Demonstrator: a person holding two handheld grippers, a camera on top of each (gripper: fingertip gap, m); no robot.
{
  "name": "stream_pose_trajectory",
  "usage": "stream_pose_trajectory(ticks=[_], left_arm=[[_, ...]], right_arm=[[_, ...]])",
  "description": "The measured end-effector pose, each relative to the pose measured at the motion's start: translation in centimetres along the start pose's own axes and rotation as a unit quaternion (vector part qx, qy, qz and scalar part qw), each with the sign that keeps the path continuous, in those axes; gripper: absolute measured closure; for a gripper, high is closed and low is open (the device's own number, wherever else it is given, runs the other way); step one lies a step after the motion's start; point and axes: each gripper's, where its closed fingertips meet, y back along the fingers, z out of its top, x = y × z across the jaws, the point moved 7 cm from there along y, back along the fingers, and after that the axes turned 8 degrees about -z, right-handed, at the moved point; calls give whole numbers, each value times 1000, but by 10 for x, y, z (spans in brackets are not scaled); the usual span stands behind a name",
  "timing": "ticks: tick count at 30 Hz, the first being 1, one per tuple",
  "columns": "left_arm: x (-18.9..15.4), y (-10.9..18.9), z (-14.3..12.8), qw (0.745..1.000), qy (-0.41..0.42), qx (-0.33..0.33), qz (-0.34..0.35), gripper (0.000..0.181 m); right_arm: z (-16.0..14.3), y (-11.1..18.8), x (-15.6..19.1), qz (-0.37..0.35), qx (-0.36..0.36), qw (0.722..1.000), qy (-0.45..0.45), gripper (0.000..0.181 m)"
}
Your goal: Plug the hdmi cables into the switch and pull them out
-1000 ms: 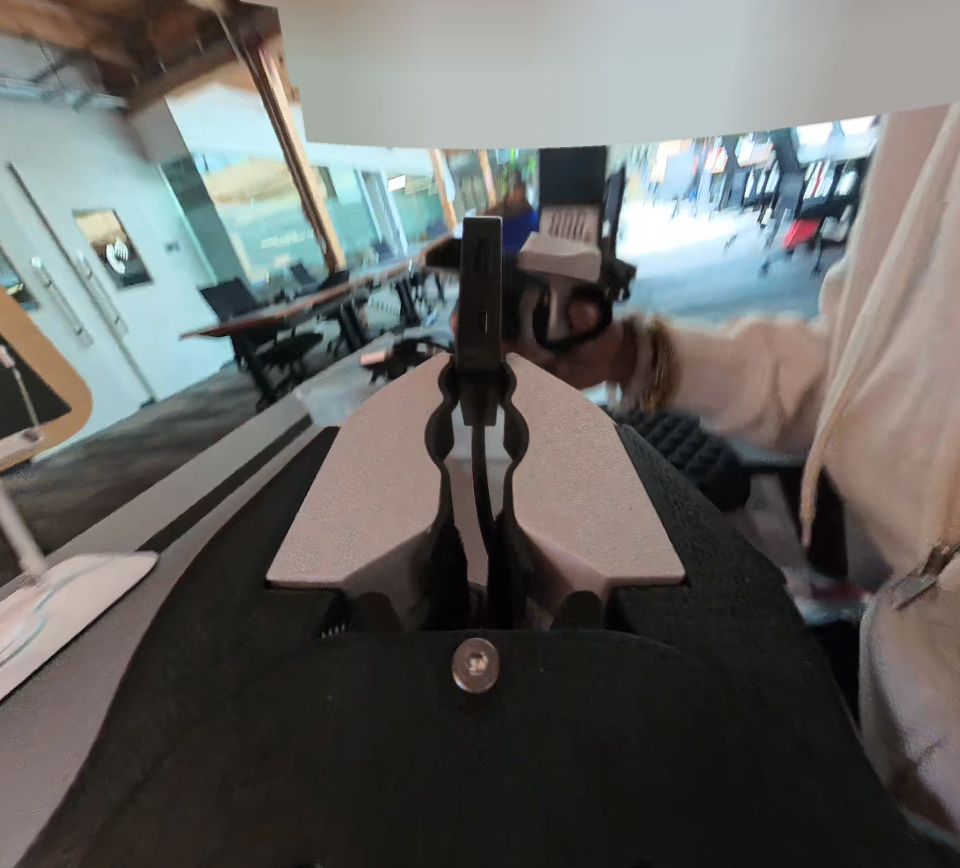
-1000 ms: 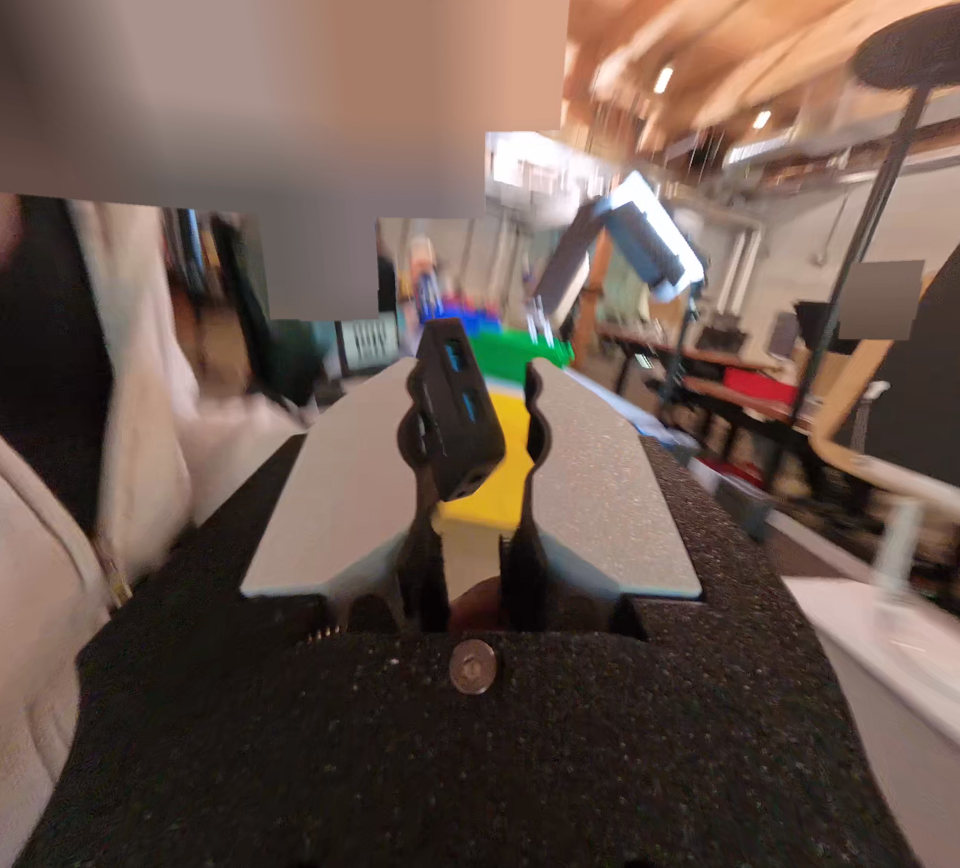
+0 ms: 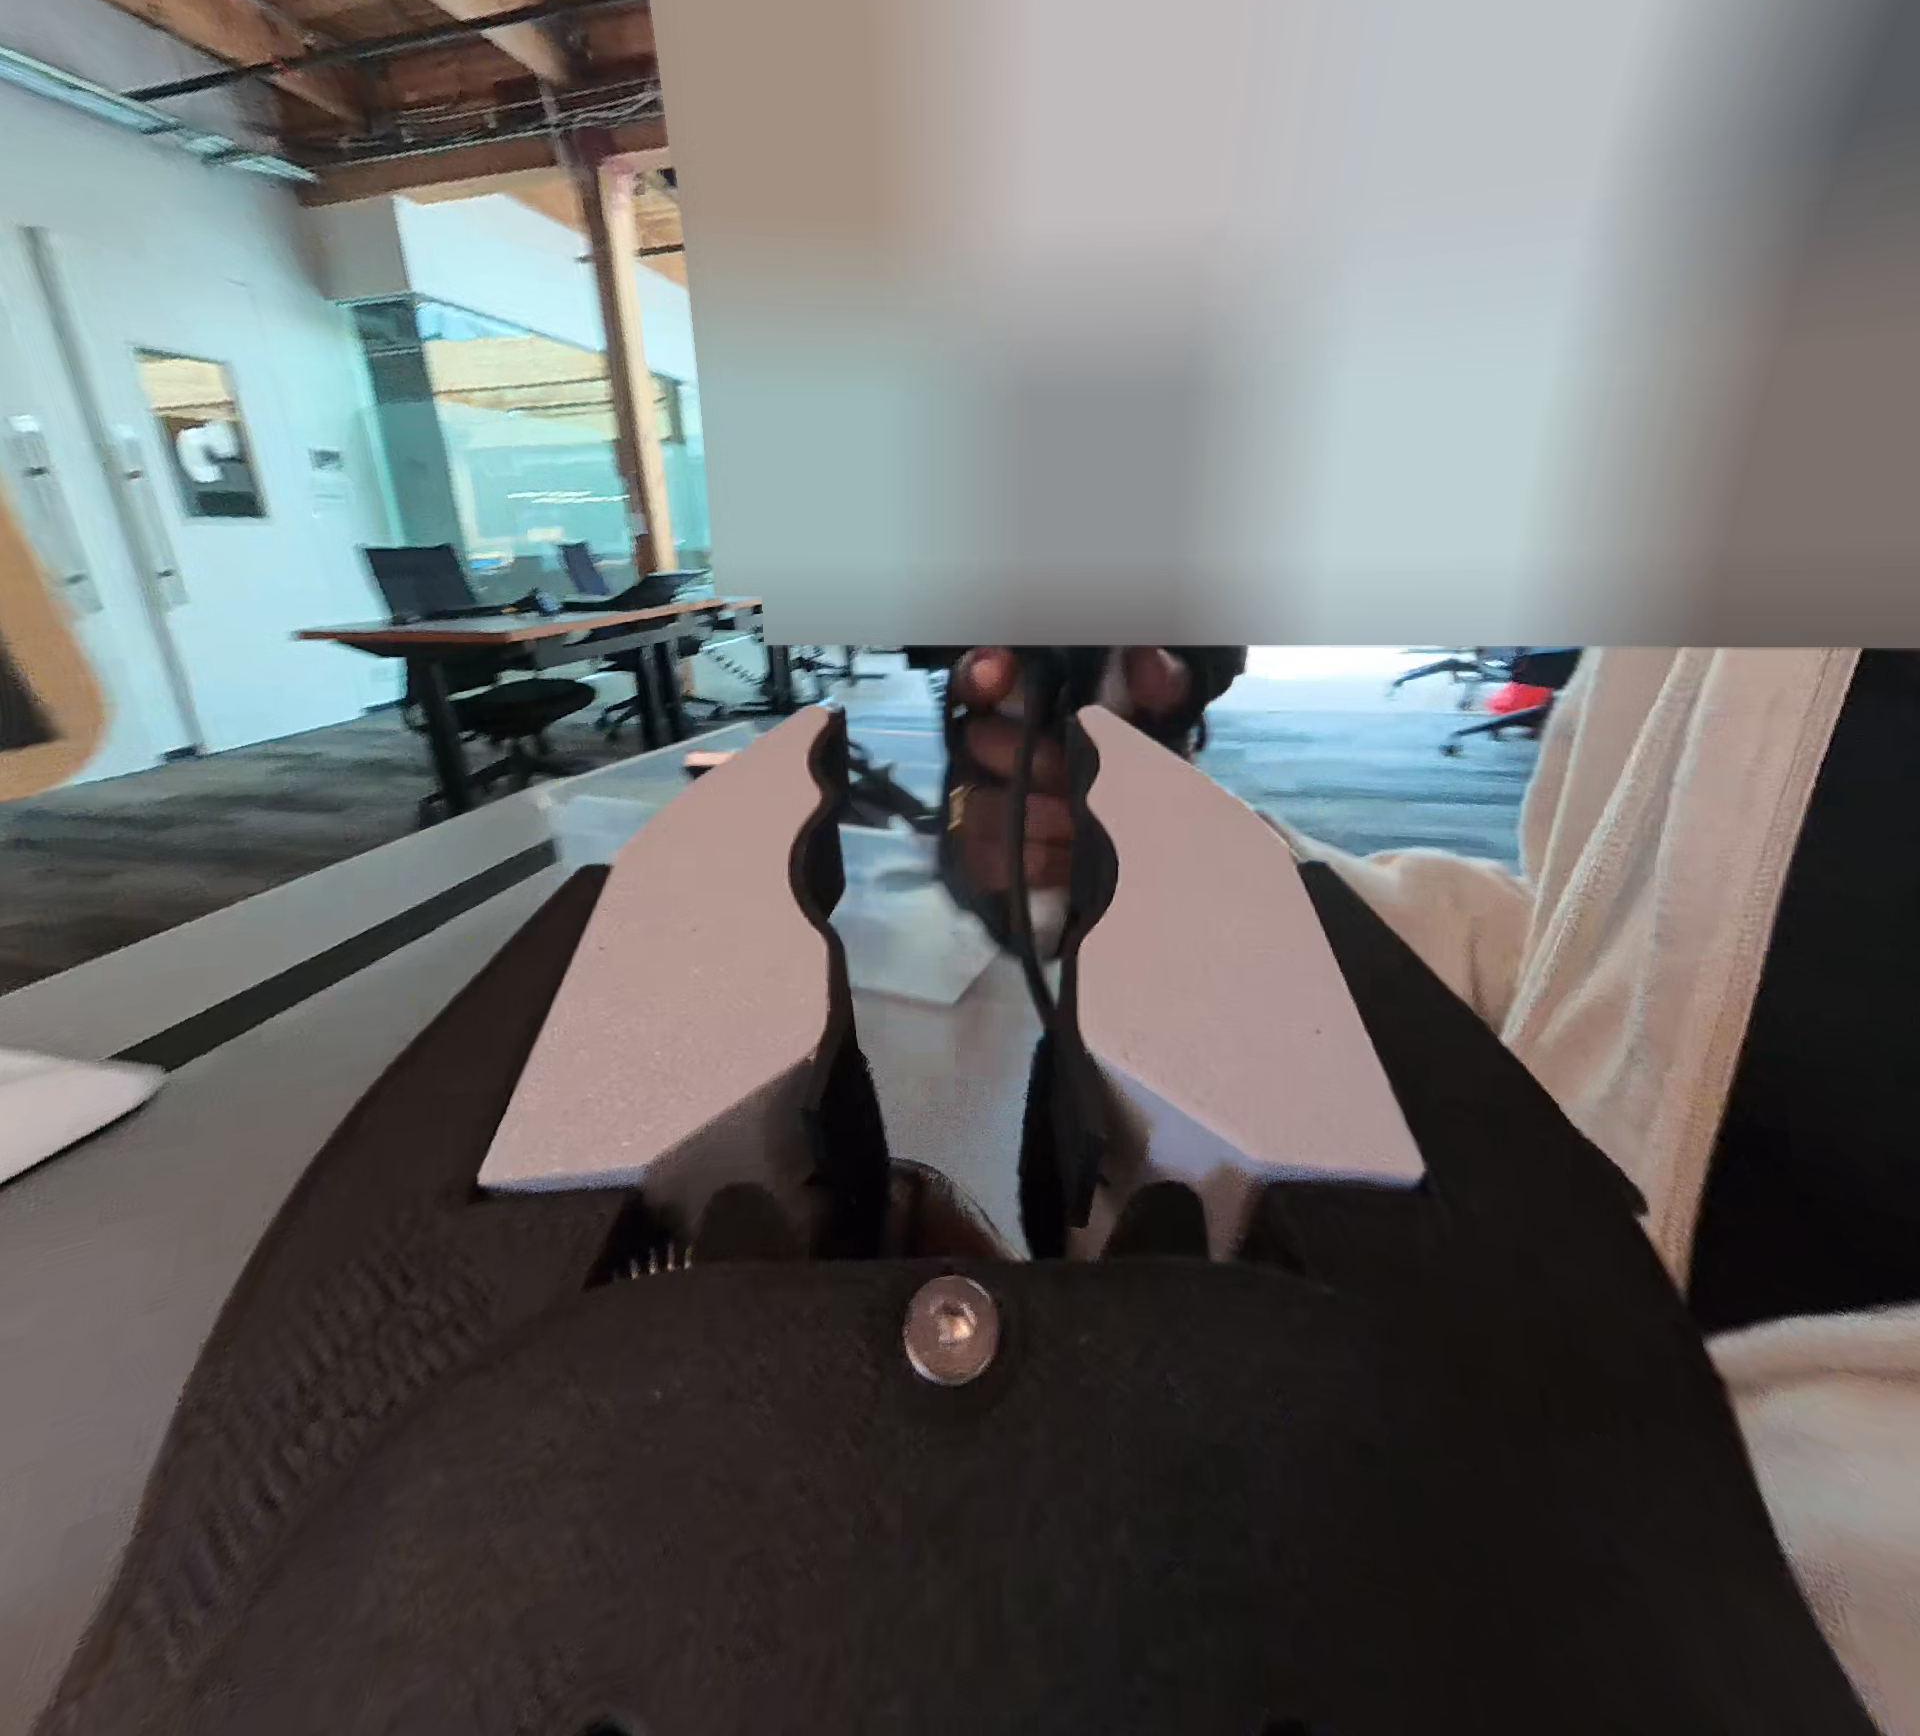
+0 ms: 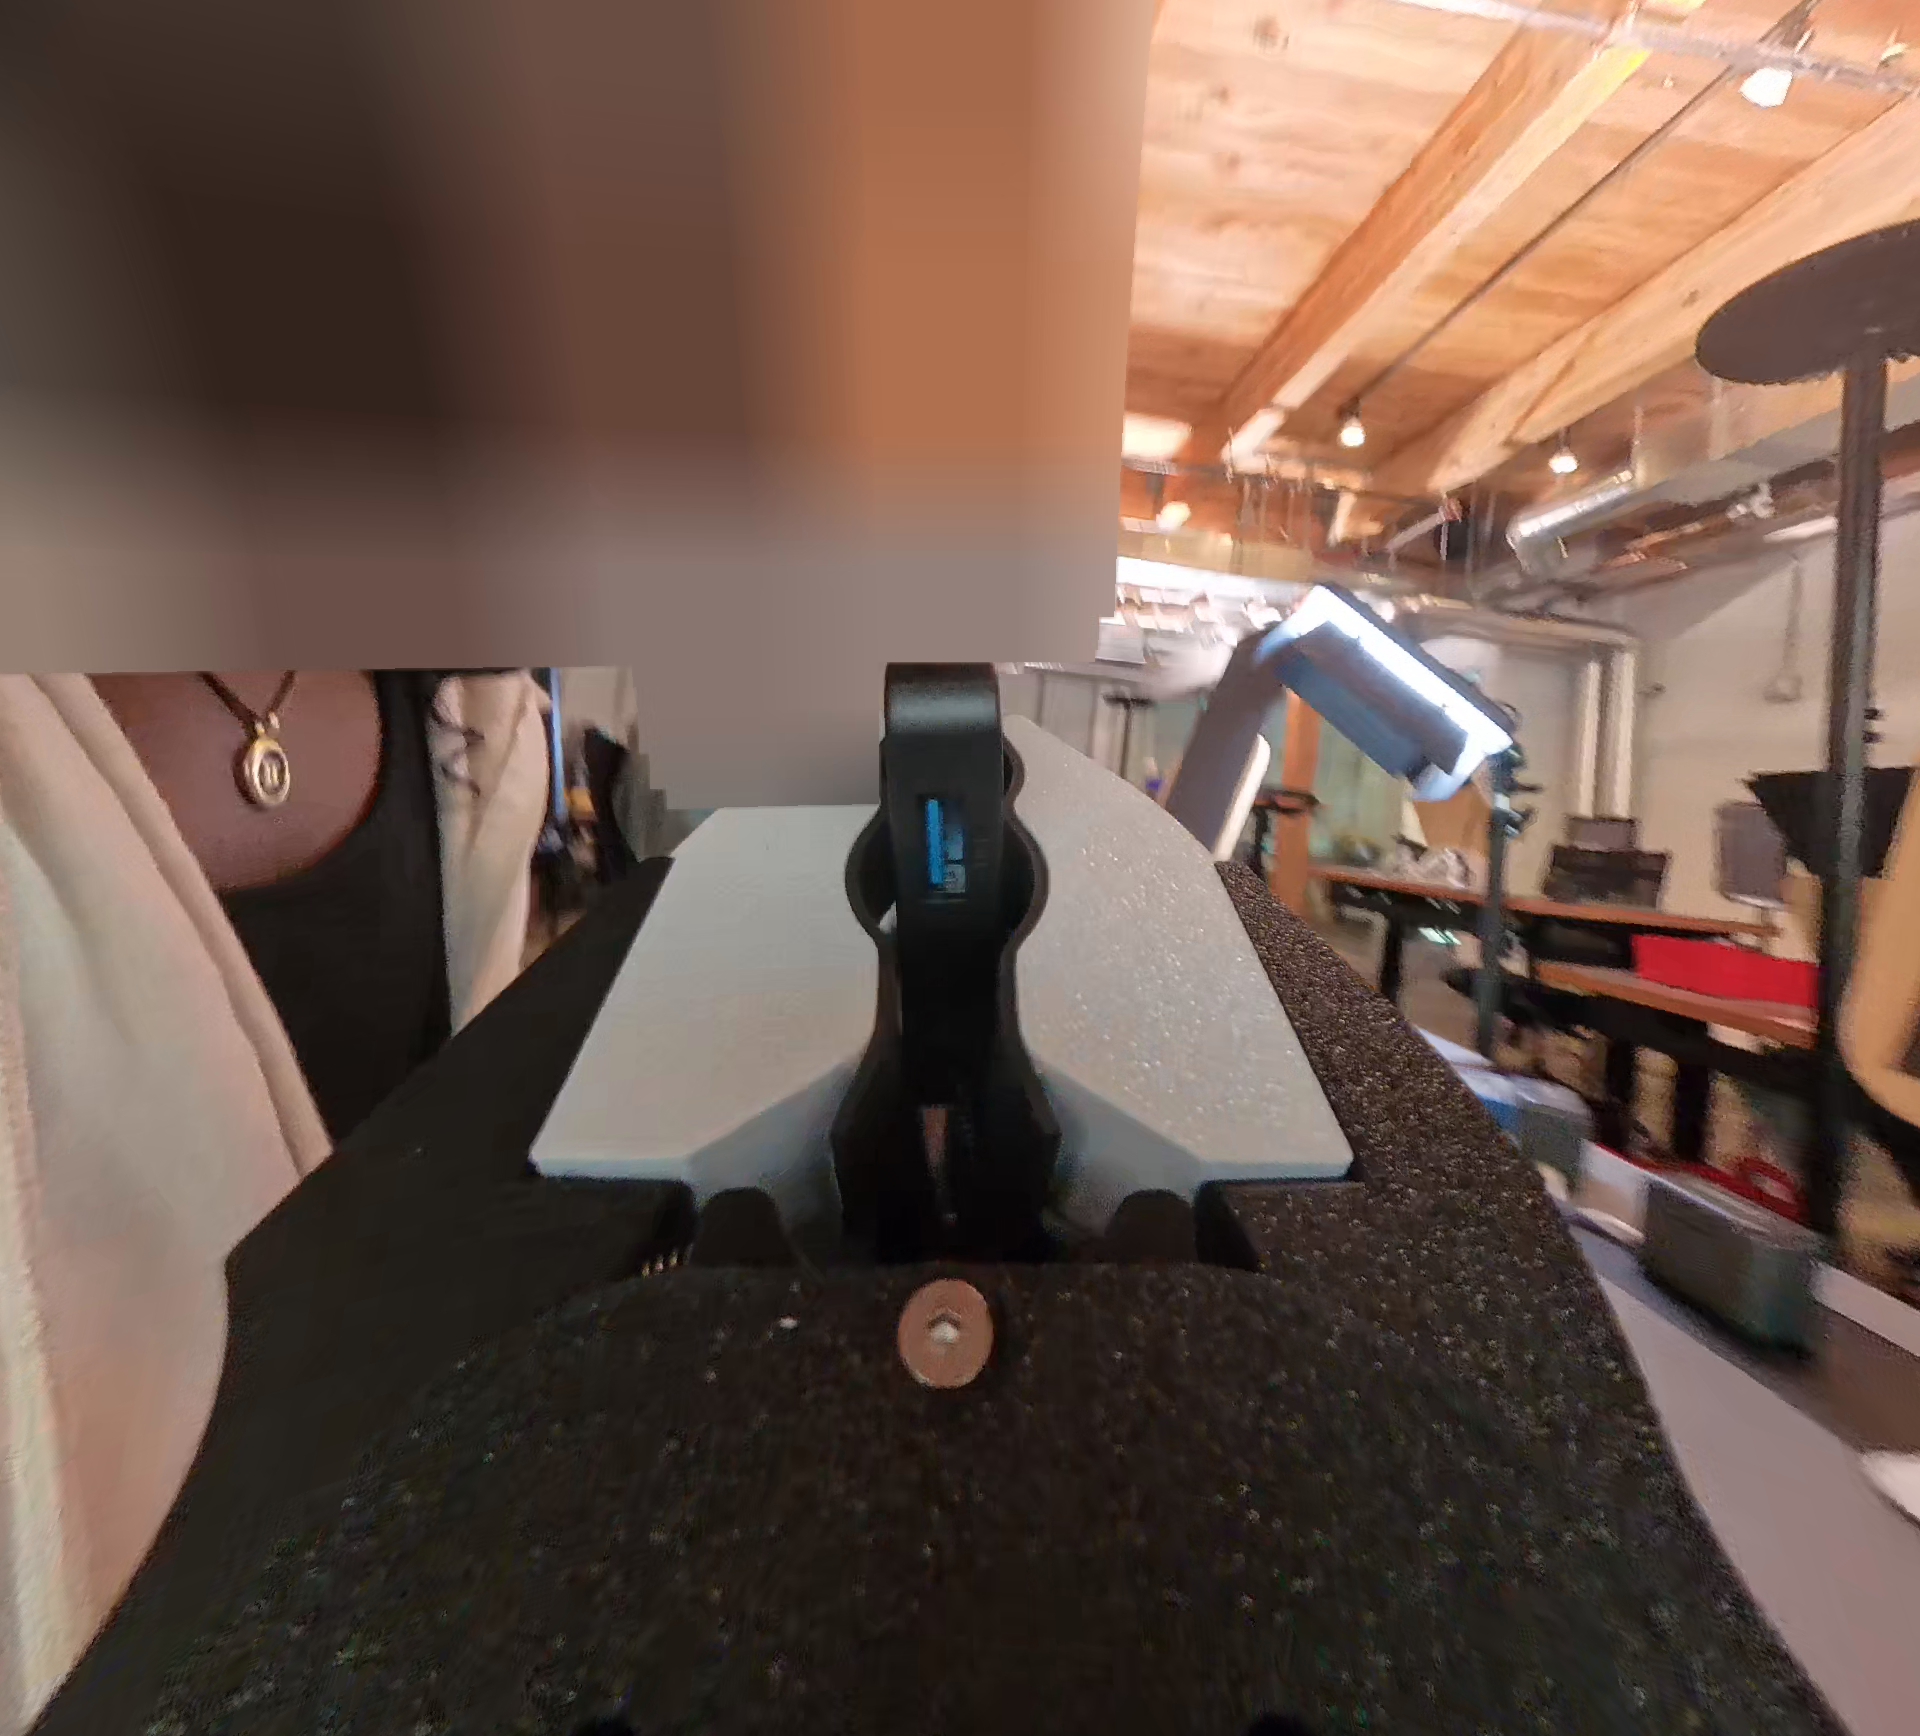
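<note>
Left gripper [image 3: 956,751] has sprung open, empty; right gripper [image 4: 940,813] clamps the half-hidden switch [image 4: 943,813].

A grey table [image 3: 312,990] with a dark strip along it carries a clear plastic container [image 3: 623,808] toward its far edge and a flat white object [image 3: 62,1110] at its left, while the right wrist view shows a dark grey box [image 4: 1730,1260] on it.

Left hand-held gripper [image 3: 956,813] fingers spread apart; right hand-held gripper [image 4: 940,813] fingers clamped close together
</note>
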Motion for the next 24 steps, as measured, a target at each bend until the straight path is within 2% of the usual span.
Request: stream_pose_trajectory(ticks=[1, 3, 5, 9, 11, 13, 14, 18, 21, 24], left_arm=[[4, 15, 10, 1000, -3, 7, 25, 141], [14, 49, 31, 996, -12, 33, 78, 141], [29, 88, 48, 984, -25, 95, 151, 141], [60, 165, 60, 926, -10, 279, 254, 141], [71, 194, 47, 888, -12, 397, 229, 141], [80, 217, 27, 848, -29, 503, 167, 141], [86, 225, 18, 834, -27, 531, 150, 141], [103, 228, -16, 813, 56, 561, 147, 132], [107, 228, -42, 781, 16, 604, 158, 132], [114, 229, -56, 750, -26, 632, 194, 134]], right_arm=[[5, 4, -3, -2, 27, 999, 22, 167], [9, 17, -8, 2, 74, 996, 44, 167], [3, 33, -15, 4, 107, 993, 38, 167], [-13, 59, -25, -16, 101, 995, 1, 167], [-19, 67, -27, -30, 86, 996, -10, 167], [-23, 70, -28, -37, 88, 995, -15, 167], [-24, 70, -28, -35, 94, 995, -12, 167], [-27, 71, -30, -39, 109, 993, -5, 167], [-27, 73, -32, -49, 111, 993, 0, 167], [-27, 73, -33, -47, 102, 994, -6, 167]])
